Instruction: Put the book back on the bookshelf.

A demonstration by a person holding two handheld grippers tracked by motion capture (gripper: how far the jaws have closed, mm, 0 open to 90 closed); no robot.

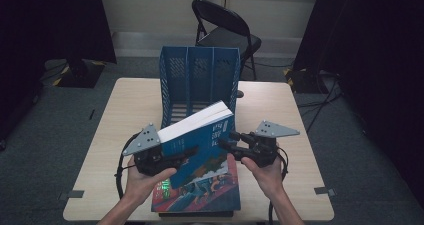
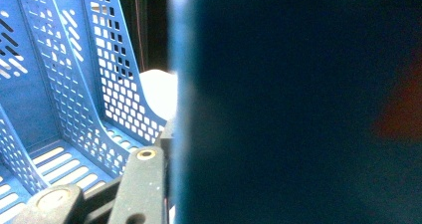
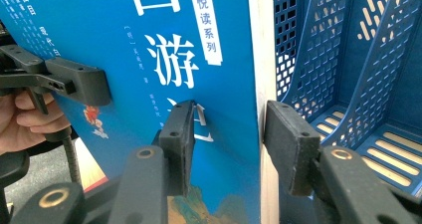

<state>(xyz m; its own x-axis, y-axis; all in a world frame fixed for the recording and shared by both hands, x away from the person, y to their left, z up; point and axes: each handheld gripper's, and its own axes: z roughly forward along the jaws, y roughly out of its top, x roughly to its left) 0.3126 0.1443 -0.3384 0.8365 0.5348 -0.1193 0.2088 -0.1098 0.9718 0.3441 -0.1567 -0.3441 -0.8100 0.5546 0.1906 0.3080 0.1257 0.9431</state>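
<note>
High view: a blue book (image 1: 200,140) is being held tilted above the near middle of the table (image 1: 130,110), its white page edge turned toward the upper left of the frame. It is being gripped at its left end by the left gripper (image 1: 172,161), whose jaws are closed across the cover. The right gripper (image 1: 231,139) is being kept at the book's right end, jaws around that end. A second book (image 1: 200,192) with a red and blue cover is lying flat under the raised one, at the lower centre of the frame. A blue file rack (image 1: 200,77) with three slots is standing just behind the books, and a black folding chair (image 1: 225,27) is standing beyond the table at the top of the frame.

The right gripper view is giving what the high view is not: white printed characters on the cover of the blue book (image 3: 149,59), and the right gripper (image 3: 226,134) straddling the book's edge, one pad against the cover and the other seemingly just off the page side. The left gripper (image 3: 74,82) is being shown clamped on the cover at the left of that frame, and the file rack (image 3: 348,59) at the right.

In the left gripper view the blue book (image 2: 298,109) is being seen as a dark blur at the right, with the file rack (image 2: 74,84) at the left.
</note>
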